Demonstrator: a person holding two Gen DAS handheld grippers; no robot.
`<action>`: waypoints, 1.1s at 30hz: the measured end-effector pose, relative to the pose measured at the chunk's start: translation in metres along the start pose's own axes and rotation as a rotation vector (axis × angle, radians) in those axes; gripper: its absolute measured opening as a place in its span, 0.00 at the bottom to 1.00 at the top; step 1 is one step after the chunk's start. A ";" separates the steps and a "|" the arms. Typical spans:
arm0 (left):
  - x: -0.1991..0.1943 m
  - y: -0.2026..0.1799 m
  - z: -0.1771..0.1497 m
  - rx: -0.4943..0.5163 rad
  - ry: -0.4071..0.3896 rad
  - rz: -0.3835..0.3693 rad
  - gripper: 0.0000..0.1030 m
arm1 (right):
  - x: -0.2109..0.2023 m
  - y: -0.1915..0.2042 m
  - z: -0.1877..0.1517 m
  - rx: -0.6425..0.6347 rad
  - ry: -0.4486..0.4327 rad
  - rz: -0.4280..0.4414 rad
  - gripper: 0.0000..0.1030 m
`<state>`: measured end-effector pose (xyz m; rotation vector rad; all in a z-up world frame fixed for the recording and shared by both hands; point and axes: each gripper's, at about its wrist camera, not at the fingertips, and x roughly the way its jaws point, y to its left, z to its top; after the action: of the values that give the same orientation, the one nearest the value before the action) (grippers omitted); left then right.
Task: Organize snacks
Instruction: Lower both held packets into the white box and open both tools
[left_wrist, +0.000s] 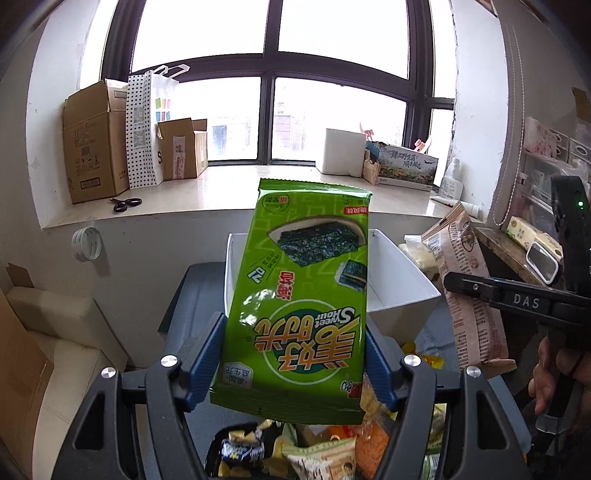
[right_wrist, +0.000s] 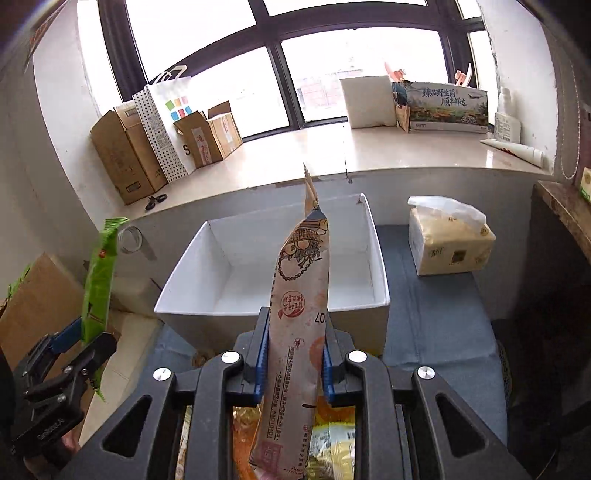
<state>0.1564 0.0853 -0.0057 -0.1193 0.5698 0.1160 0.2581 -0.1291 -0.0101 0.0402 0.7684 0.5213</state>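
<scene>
The left gripper (left_wrist: 295, 363) pinches a green seaweed packet (left_wrist: 301, 295) by its lower end, holding it upright above a heap of loose snacks (left_wrist: 325, 450). The right gripper (right_wrist: 293, 363) is clamped on a tall beige snack packet (right_wrist: 297, 332), also upright. Just beyond both stands a white bin (right_wrist: 207, 275) on the grey surface (right_wrist: 436, 325), its inside bare. A tissue pack (right_wrist: 448, 243) sits to the bin's right, with cardboard boxes (right_wrist: 122, 155) on the far windowsill (right_wrist: 314, 155).
</scene>
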 end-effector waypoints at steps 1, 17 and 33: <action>0.012 0.001 0.009 -0.004 0.013 -0.002 0.72 | 0.003 -0.002 0.011 -0.007 -0.008 -0.001 0.24; 0.184 -0.001 0.047 0.033 0.256 0.133 0.75 | 0.163 -0.032 0.094 -0.186 0.261 -0.126 0.24; 0.148 0.010 0.024 -0.024 0.251 0.034 1.00 | 0.101 -0.023 0.078 -0.193 0.160 -0.096 1.00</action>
<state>0.2910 0.1095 -0.0670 -0.1489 0.8212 0.1416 0.3806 -0.0909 -0.0247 -0.2187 0.8680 0.5091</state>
